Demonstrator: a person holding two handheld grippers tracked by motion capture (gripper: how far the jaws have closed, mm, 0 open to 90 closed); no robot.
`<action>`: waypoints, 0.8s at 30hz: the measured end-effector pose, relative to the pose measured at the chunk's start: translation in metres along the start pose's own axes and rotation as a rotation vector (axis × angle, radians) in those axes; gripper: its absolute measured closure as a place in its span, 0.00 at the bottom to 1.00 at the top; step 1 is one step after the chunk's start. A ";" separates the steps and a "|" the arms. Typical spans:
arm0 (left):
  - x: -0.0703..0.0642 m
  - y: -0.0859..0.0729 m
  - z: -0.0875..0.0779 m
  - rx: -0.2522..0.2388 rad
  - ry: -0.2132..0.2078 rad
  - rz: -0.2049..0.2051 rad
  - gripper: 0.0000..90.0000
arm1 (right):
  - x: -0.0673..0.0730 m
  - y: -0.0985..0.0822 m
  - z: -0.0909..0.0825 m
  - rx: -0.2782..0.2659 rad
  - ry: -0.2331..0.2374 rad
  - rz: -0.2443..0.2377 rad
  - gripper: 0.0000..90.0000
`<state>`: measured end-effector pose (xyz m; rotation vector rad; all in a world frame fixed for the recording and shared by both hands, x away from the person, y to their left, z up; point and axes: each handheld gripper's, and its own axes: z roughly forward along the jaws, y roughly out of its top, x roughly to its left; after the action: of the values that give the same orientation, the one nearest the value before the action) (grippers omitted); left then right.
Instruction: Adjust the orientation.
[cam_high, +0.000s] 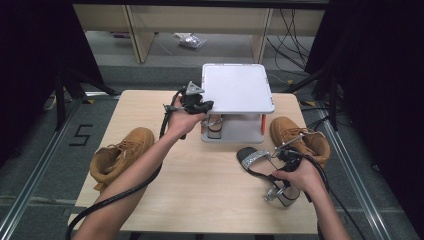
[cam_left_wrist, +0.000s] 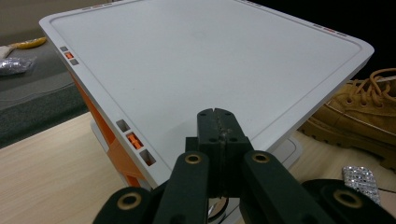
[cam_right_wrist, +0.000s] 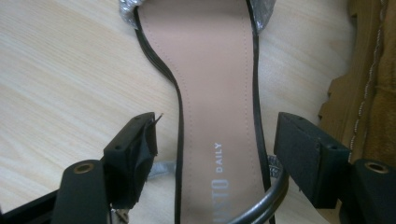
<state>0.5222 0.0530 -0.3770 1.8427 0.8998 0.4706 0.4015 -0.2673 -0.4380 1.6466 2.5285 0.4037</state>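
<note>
Right hand-held gripper (cam_right_wrist: 215, 154) has its jaws spread wide, straddling the heel end of the black sandal (cam_right_wrist: 212, 93). The pads aren't touching it, so nothing's pinched atm. Sandal lies flat on the counter (cam_right_wrist: 70, 70), sparkly strap (cam_high: 254, 157) at the end away from the gripper, and a tan boot (cam_high: 299, 138) sits just beside it on the outer side.

Left hand-held gripper (cam_left_wrist: 218, 135) is pressed together w/ nothing in it, hovering over the near corner of the white shoe rack (cam_left_wrist: 210, 60). Another sandal (cam_high: 215, 125) sits on the rack's lower shelf below it, and a 2nd tan boot (cam_high: 120, 155) is further out on the left.

Risk imo: the sole is thin and flat, so if the jaws close off-centre it could tilt or slip out. The ankle strap could snag a pad, and lifting could bump the boot next to it.
</note>
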 end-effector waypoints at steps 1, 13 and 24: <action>0.000 0.000 0.000 0.002 0.000 0.001 1.00 | 0.000 0.000 0.000 0.000 0.000 0.000 0.34; 0.001 0.000 0.000 0.000 -0.005 -0.003 1.00 | 0.007 0.010 0.019 0.082 -0.012 -0.065 0.34; 0.001 0.001 0.000 0.008 -0.003 0.000 1.00 | 0.004 0.015 0.036 0.146 -0.025 -0.085 0.36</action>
<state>0.5228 0.0533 -0.3762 1.8500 0.9003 0.4649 0.4208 -0.2525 -0.4682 1.5721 2.6545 0.1940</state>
